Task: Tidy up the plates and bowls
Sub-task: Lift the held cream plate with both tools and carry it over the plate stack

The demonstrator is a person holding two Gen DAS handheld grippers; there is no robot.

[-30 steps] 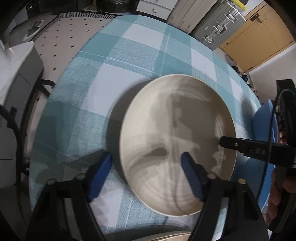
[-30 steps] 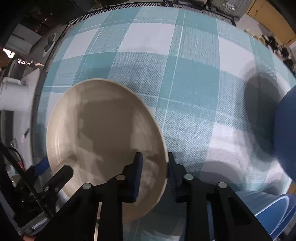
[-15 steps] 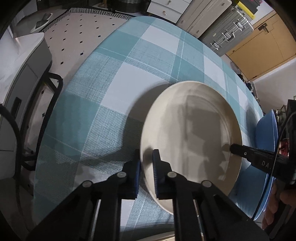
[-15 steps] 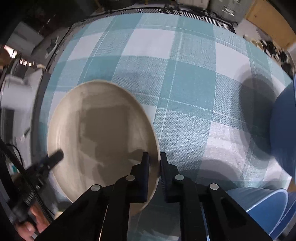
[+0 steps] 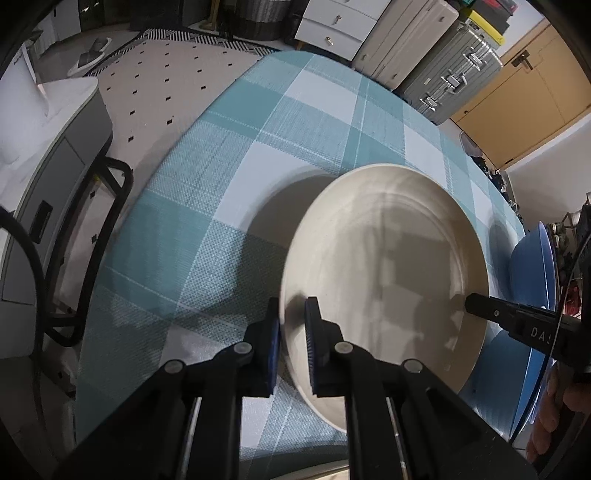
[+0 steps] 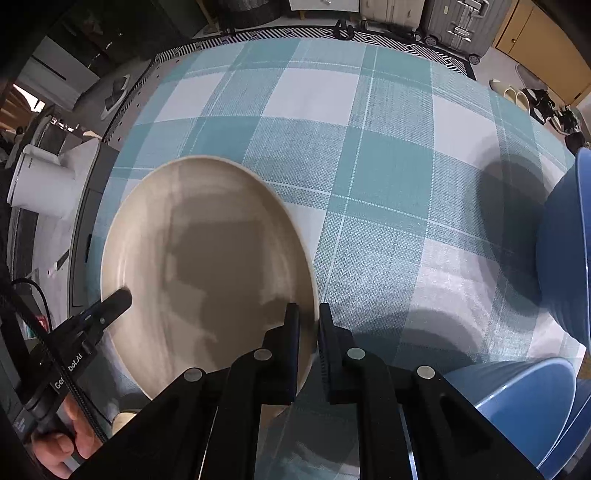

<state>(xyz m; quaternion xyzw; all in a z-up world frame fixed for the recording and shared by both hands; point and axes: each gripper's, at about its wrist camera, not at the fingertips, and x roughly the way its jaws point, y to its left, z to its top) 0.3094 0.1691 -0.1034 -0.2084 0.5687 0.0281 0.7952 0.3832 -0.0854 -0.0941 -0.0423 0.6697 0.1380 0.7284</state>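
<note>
Teal-and-white checked cloth (image 5: pixel 221 177) covered the table we worked at, with grey suitcases (image 5: pixel 450 70) and a white drawer unit (image 5: pixel 332 29) along the top of the left view and a dotted rug (image 5: pixel 155 85) at its upper left.

We had the beige plate (image 5: pixel 384 266) held from two sides. Our left gripper (image 5: pixel 291 325) was clamped on the plate's near left rim, blue pads pressed to either face of the edge, low in the middle of the left view. Our right gripper (image 6: pixel 308 328) pinched the opposite rim, low and central in its own view, fingers drawn in tight on the edge. In the left view the right gripper's black finger (image 5: pixel 517 321) reached in from the right edge; in the right view the left gripper's arm (image 6: pixel 88 325) came in from the lower left, with a hand (image 6: pixel 62 450) below it.

A second before, our left fingers had stood wide apart, straddling the plate's rim without touching it, and our right fingers had been only partly closed around the far edge. Since then both had closed fully. The plate had shifted right in the left view and cast a broader shadow on the cloth, suggesting it had come off the table.

Blue dishes (image 6: pixel 517 402) sat at the lower right of the right view, and a blue bowl (image 6: pixel 569 243) at its right edge.
</note>
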